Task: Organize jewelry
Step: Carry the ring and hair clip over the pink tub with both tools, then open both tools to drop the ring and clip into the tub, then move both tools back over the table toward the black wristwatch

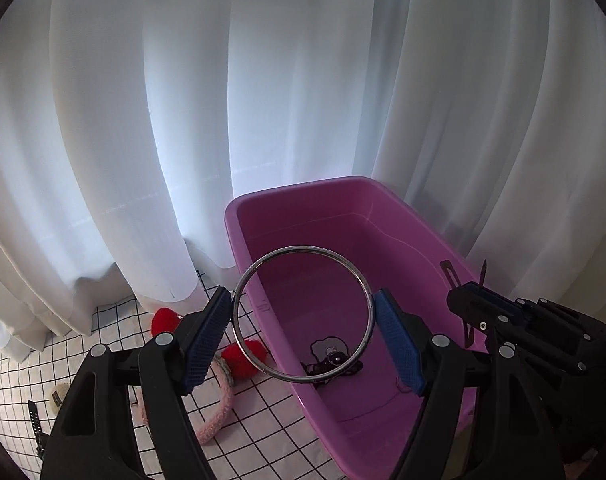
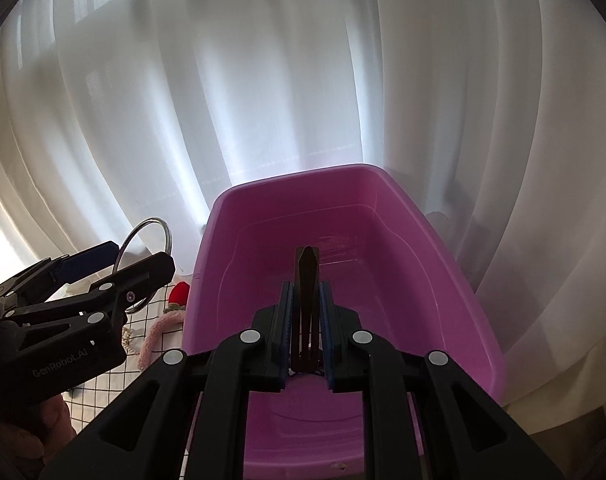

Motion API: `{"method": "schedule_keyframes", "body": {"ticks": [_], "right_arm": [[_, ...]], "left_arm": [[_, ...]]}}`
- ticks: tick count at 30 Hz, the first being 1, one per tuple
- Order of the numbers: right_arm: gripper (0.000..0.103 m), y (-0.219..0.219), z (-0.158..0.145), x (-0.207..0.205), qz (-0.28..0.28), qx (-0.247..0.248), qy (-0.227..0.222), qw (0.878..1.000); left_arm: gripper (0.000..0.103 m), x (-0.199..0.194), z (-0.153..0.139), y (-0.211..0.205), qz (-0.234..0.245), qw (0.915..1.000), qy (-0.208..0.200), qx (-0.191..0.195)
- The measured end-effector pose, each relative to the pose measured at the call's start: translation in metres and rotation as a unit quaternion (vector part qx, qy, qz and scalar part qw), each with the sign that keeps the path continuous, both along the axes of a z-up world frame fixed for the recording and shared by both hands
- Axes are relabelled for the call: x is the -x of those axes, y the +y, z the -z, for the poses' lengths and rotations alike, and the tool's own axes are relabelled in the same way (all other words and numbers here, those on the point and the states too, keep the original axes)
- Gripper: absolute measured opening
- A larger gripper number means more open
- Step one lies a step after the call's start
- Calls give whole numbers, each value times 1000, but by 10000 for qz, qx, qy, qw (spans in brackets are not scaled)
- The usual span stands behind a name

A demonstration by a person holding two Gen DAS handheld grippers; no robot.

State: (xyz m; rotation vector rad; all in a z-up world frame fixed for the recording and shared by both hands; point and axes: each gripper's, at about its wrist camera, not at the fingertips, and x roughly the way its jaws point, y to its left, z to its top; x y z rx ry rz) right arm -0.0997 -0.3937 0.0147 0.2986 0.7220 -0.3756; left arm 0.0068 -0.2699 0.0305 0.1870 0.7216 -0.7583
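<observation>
1. The left gripper (image 1: 303,338) holds a metal bangle (image 1: 303,314) between its two blue pads (image 1: 207,340); the pads press on the ring from both sides.
2. The bangle stands almost upright and hangs over the near left part of the pink tub (image 1: 383,216).
3. The right gripper (image 2: 306,320) is closed on a dark hair clip (image 2: 305,280). The clip points forward, over the inside of the tub (image 2: 403,208).
4. On the bottom of the tub lies a small dark thing (image 1: 331,358); what it is I cannot tell.
5. Left of the tub, on the cloth with the black grid (image 1: 263,420), lie a pink fluffy headband (image 1: 219,412) with two red pompoms (image 1: 165,320) and a black strap (image 1: 37,426).
6. A white curtain (image 1: 183,100) hangs behind the tub.
</observation>
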Motion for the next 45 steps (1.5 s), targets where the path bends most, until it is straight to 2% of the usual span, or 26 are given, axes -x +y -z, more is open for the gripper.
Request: {"method": "schedule_keyframes", "body": {"ticks": [9,12,18,23,27,34,45], "right_arm": [[13,-39,31,-22,47,-305,470,9984],[13,-46,41,-27,61,-391,613,9973],[13,-47,54,-30,41,-411,824,9957],[28,-49,56,-32,142,-406,946,9946],[37,-56,55,-27,275,-454,923,9943],[42,-64,47,-18,402,-436,811,9949],[54,-61,32,-11,405,-537,520,9964]], "left_arm": [[71,-10,32,-48,44,9983,414,-416],[71,-15,45,-54,56,9965,608,-568],[72,-20,62,-61,54,9943,752,-756],[73,-23,70,-64,75,9933,775,-853],[76,-23,70,-65,120,9929,790,-877],[86,-20,66,-66,130,9937,669,-887],[96,-23,46,-46,-128,9961,626,-610]]}}
